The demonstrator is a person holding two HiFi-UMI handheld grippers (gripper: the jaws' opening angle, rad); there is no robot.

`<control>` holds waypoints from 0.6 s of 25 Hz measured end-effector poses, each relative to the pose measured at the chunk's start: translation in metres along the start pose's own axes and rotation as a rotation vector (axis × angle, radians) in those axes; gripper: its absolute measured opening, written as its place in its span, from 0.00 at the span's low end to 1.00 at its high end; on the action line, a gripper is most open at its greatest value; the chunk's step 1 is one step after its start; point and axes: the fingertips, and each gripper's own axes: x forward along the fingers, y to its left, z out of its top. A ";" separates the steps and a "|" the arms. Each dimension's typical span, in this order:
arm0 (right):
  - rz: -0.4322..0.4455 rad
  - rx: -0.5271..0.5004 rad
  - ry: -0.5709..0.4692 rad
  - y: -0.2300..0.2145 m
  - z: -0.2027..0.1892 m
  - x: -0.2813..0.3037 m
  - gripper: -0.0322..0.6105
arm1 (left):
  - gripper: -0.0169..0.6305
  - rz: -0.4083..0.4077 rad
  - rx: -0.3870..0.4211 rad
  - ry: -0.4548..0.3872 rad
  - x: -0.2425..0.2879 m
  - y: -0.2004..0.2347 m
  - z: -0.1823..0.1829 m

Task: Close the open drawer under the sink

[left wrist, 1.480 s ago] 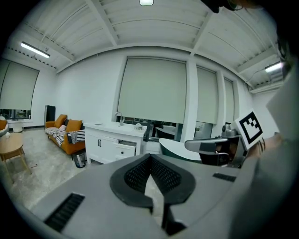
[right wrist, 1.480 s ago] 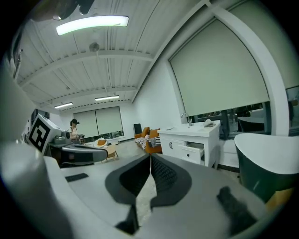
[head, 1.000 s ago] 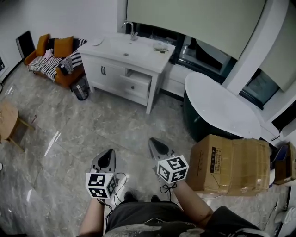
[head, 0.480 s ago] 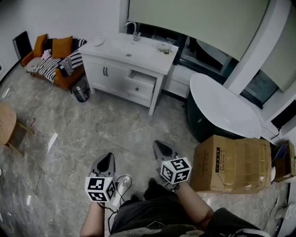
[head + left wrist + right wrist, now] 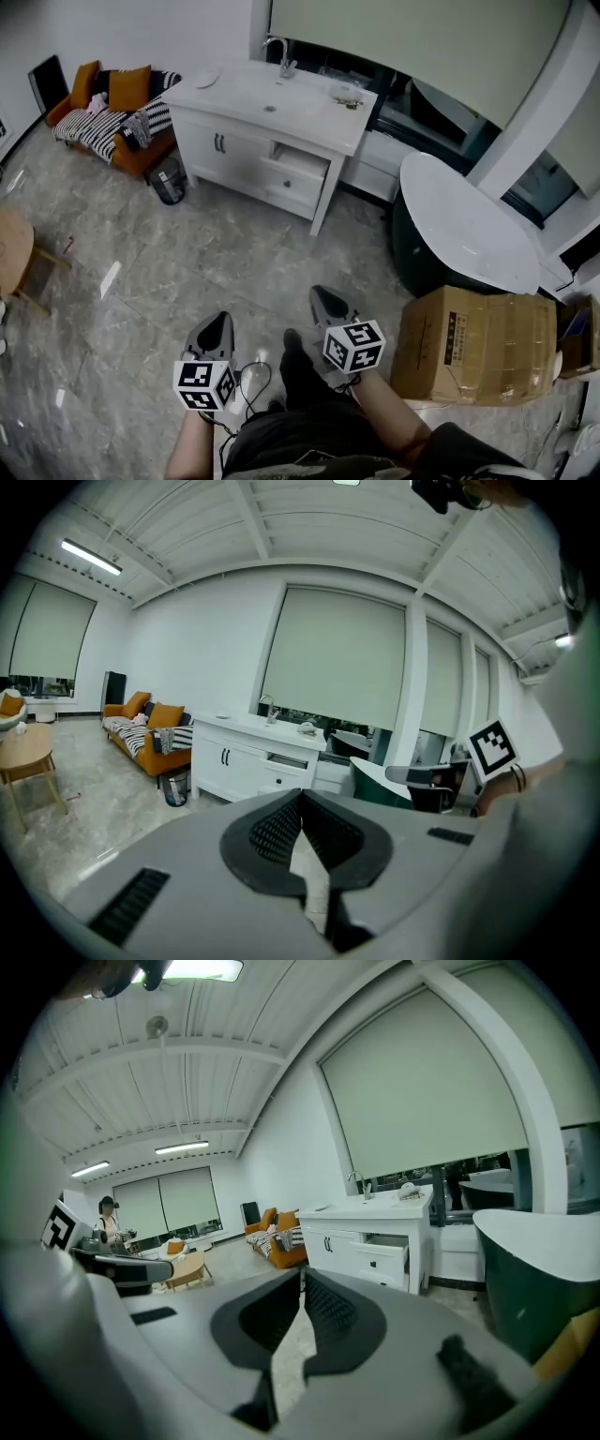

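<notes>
- My left hand-held gripper (image 5: 216,328) has its jaws pressed together with nothing between them; it hangs over bare floor (image 5: 187,262), pointing toward the cabinet.
- My right hand-held gripper (image 5: 324,303) is the same: jaws together, empty, level with the left one and just beside it.
- The drawer (image 5: 296,170) I have to close sits under the white counter (image 5: 309,120) that carries the sink (image 5: 255,94), to the right of the two cabinet doors. It stands pulled out partway, with its front clear of the closed drawer below it.
- The cabinet is well apart from both grippers, across open floor, so I judge the step in hand is the approach; nothing has touched the drawer yet.
- The next move calls for closing that gap, then setting a closed gripper flat against the drawer front and pushing straight in. The right one looks better lined up with it.
- The bathtub (image 5: 464,234) and the cardboard box (image 5: 478,342) stand to my right, so I should keep my path left of them.
</notes>
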 end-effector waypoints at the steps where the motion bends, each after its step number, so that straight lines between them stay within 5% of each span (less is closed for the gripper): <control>1: 0.004 0.001 0.002 -0.004 0.002 0.010 0.10 | 0.05 0.003 -0.001 0.002 0.009 0.003 0.003; 15: 0.036 0.054 0.004 -0.111 0.064 0.142 0.10 | 0.05 0.049 0.005 0.043 0.158 0.025 0.058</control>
